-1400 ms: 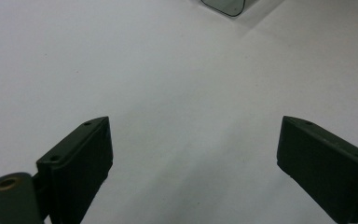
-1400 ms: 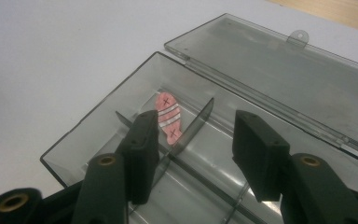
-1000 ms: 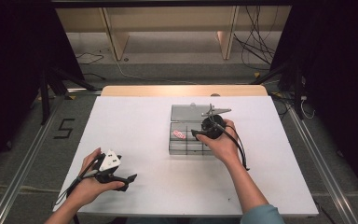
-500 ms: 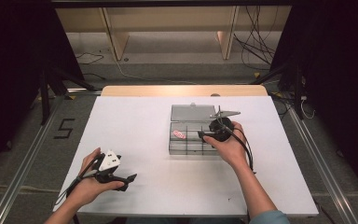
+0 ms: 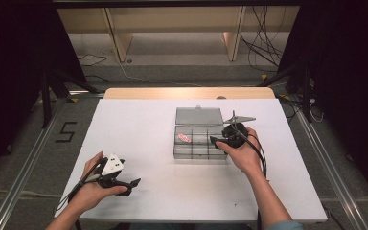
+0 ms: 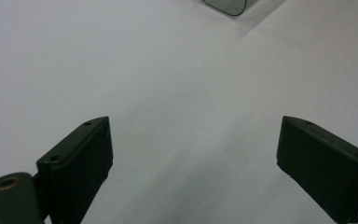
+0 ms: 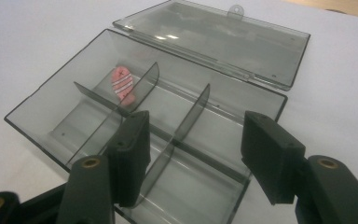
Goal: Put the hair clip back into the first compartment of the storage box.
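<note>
A clear grey compartment box (image 5: 199, 148) lies open on the white table, its lid (image 5: 199, 115) folded flat behind it. A small pink striped piece (image 5: 184, 138) lies in the box's far left compartment, also seen in the right gripper view as the pink piece (image 7: 122, 83). My right gripper (image 5: 215, 140) hovers at the box's right edge, open, with nothing between its jaws, which point into the box (image 7: 56, 100). My left gripper (image 5: 133, 184) rests near the table's front left, open and empty over bare table.
The white table (image 5: 143, 129) has a wooden strip (image 5: 187, 93) along its far edge. A corner of the box (image 6: 226, 5) peeks in at the top of the left gripper view. Cables and shelving lie on the floor beyond the table.
My right gripper has drawn back to the right, from over the box's middle to its right edge. The left hand has not moved.
</note>
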`<action>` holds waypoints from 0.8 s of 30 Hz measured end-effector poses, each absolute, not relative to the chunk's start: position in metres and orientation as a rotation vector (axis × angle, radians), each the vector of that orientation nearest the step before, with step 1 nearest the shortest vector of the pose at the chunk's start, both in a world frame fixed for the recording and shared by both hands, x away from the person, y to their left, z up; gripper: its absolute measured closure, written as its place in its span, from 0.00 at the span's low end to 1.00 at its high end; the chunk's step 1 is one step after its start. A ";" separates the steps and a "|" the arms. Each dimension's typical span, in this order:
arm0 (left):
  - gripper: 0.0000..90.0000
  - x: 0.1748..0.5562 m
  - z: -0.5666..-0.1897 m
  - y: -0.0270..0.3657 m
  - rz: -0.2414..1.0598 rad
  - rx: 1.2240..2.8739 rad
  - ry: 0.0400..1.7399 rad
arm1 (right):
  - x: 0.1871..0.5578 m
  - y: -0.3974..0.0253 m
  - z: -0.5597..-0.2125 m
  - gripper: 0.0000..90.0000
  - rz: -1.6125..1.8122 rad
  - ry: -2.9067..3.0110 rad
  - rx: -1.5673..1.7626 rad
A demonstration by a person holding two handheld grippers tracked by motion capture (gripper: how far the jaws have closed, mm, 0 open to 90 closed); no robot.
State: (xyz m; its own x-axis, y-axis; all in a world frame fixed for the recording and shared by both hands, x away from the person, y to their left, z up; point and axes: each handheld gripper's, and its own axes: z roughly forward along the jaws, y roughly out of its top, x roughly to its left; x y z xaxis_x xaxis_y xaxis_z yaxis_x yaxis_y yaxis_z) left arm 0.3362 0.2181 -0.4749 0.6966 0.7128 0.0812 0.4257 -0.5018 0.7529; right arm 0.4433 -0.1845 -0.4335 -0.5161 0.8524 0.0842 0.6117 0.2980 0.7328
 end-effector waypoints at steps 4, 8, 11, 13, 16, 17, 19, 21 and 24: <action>0.11 0.336 -0.475 0.218 0.501 2.168 0.866 | 0.440 -0.190 -0.434 0.47 1.052 2.242 1.330; 0.11 0.336 -0.475 0.218 0.500 2.171 0.866 | 0.438 -0.194 -0.434 0.47 1.045 2.242 1.336; 0.11 0.336 -0.475 0.218 0.501 2.170 0.867 | 0.436 -0.199 -0.435 0.47 1.046 2.235 1.346; 0.11 0.336 -0.475 0.218 0.501 2.168 0.867 | 0.435 -0.200 -0.436 0.46 1.042 2.234 1.349; 0.11 0.336 -0.475 0.218 0.501 2.170 0.867 | 0.434 -0.204 -0.435 0.46 1.047 2.226 1.356; 0.11 0.336 -0.475 0.218 0.500 2.170 0.867 | 0.433 -0.205 -0.435 0.46 1.055 2.221 1.354; 0.11 0.336 -0.475 0.217 0.500 2.168 0.870 | 0.432 -0.206 -0.435 0.46 1.052 2.218 1.361; 0.11 0.336 -0.475 0.217 0.500 2.167 0.870 | 0.431 -0.208 -0.435 0.46 1.050 2.219 1.360; 0.11 0.336 -0.475 0.217 0.503 2.162 0.870 | 0.430 -0.211 -0.435 0.46 1.053 2.213 1.368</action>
State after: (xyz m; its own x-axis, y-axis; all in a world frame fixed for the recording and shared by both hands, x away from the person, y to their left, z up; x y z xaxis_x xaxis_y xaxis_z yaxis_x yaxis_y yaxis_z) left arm 0.3361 0.2174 -0.4746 0.6935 0.7161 0.0795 0.4265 -0.4970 0.7557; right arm 0.4300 -0.2107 -0.4348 -0.4828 0.8705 0.0962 0.6238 0.2647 0.7354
